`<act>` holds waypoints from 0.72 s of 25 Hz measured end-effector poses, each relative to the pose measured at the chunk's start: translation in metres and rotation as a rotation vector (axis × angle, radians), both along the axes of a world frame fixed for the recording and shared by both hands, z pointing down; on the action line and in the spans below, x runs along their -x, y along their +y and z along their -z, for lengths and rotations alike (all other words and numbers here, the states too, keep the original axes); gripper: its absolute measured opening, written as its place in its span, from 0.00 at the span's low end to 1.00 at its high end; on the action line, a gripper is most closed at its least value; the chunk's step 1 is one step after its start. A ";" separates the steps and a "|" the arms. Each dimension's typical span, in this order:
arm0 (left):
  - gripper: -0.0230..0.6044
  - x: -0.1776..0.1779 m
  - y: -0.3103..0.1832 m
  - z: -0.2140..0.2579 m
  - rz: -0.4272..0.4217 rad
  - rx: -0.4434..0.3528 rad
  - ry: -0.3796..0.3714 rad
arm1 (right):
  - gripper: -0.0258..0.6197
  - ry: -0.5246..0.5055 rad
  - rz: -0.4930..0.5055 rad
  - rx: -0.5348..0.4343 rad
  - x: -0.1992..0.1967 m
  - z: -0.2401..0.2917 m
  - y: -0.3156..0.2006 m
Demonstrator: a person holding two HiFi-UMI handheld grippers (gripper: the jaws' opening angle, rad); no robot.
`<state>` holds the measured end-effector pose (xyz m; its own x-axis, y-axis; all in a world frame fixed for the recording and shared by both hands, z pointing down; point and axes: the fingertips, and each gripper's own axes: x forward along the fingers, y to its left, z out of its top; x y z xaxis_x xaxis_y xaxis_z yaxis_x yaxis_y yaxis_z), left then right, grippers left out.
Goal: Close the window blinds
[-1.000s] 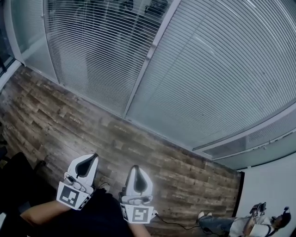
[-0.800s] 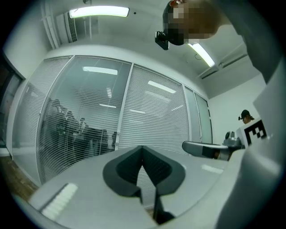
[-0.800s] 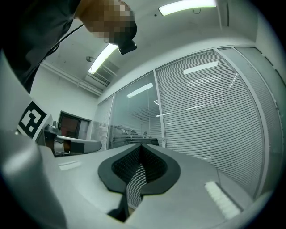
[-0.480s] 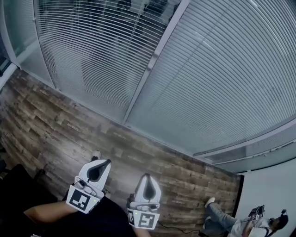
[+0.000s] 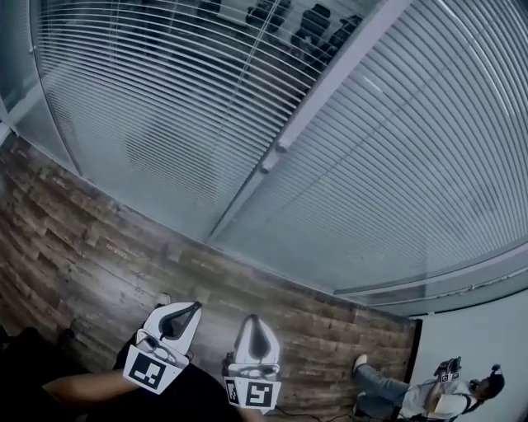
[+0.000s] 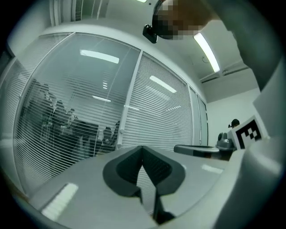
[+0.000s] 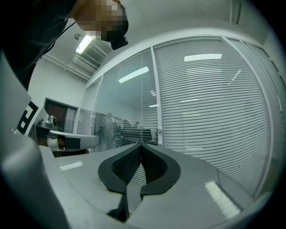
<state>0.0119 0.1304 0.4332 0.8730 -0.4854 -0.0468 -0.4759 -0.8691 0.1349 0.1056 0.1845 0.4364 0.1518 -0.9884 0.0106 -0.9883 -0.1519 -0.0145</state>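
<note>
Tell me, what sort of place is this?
Probably an office: glass partition walls hung with slatted blinds, a wood-plank floor, and what look like office chairs in the room behind the glass.

Two tools [image 5: 195, 307] [image 5: 252, 319], two blinds [image 5: 165, 107] [image 5: 412, 165], one person [image 5: 437, 397]

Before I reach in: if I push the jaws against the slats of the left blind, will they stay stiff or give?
The slats look thin and long, so they would probably flex and sway. Ceiling lights mirror across that pane, hinting it is glass in front of the slats; a push may meet a hard, slick surface instead.
</note>
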 end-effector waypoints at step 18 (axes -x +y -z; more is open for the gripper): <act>0.04 0.000 -0.145 0.025 -0.041 -0.009 0.054 | 0.05 -0.009 -0.041 0.083 -0.011 0.011 -0.138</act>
<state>0.0121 -0.0143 0.4084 0.8884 -0.4483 -0.0989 -0.4319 -0.8892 0.1511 0.1167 0.0465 0.4252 0.1912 -0.9770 0.0942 -0.9812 -0.1928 -0.0085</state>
